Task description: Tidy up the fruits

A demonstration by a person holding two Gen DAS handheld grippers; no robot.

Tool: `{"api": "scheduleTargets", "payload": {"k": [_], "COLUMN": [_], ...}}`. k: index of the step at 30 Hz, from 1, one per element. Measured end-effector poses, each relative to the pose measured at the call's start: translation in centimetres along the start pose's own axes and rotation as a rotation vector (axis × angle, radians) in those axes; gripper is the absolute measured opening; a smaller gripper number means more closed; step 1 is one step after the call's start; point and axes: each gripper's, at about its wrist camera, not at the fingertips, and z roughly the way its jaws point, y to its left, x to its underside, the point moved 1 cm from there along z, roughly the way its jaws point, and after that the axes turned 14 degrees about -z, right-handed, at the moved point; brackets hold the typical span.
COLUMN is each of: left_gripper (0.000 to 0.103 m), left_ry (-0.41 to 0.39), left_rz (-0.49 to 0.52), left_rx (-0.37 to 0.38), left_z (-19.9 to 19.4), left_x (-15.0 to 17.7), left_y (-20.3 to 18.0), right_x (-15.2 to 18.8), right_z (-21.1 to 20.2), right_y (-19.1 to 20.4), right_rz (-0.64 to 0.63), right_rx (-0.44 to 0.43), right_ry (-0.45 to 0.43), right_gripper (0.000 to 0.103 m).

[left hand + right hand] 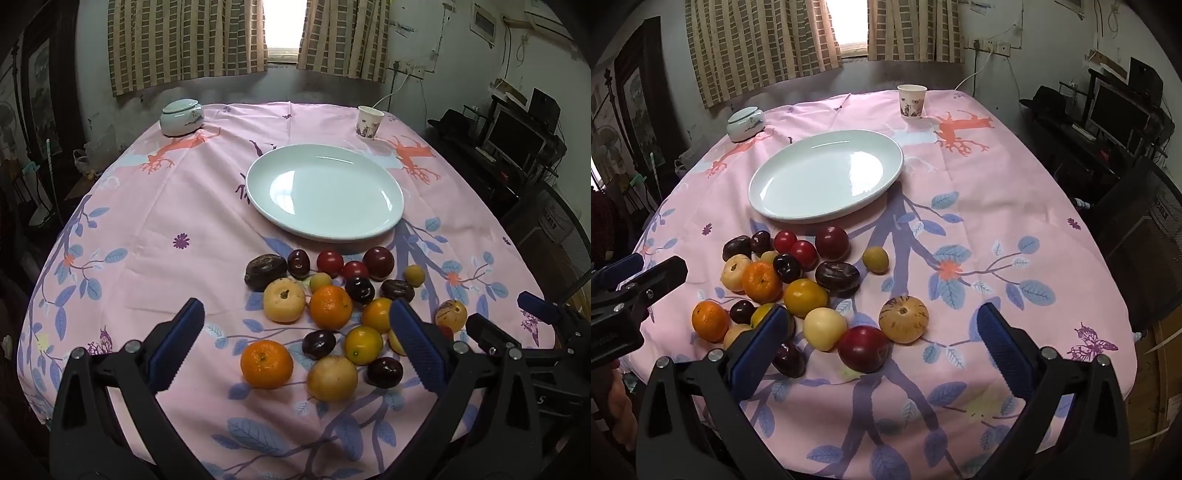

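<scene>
Both grippers, left (295, 341) and right (882, 345), hang with jaws spread wide, holding nothing. The fruit pile (332, 310) sits loose on the pink tablecloth (147, 229), just in front of the bare white plate (325, 192).

left hand-held gripper (295, 343) jaws wide apart, holding nothing; right hand-held gripper (882, 343) same.

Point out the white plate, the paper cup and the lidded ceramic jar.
white plate (369, 227): left wrist view, on its near rim.
paper cup (911, 101): right wrist view, on its printed side wall.
lidded ceramic jar (181, 122): left wrist view, on its body below the lid.
</scene>
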Motion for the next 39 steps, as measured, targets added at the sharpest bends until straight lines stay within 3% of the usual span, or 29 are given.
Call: {"api": "scheduleTargets", "payload": {"k": [4, 21, 39], "left_gripper": [0.101, 0.101, 0.101], "left_ry": [0.000, -0.016, 0.026], "left_rz": [0.003, 0.004, -0.004], "left_rx": [0.007, 0.003, -0.002], "left_z": [-0.1, -0.1, 0.2], "left_x": [0.0, 0.2, 0.2], "left_y": [0.0, -0.6, -0.4], "right_x": [-0.1, 0.0, 0.0], "right_z": [-0.4, -0.3, -0.5], "right_y": [0.4, 1.0, 1.3], "right_rz": [-0.033, -0.052, -0.057], "right_rx": [0.047, 0.027, 0.026], "right_ry": [-0.006, 0.002, 0.002], "right_gripper": [0.102, 0.102, 0.102]}}
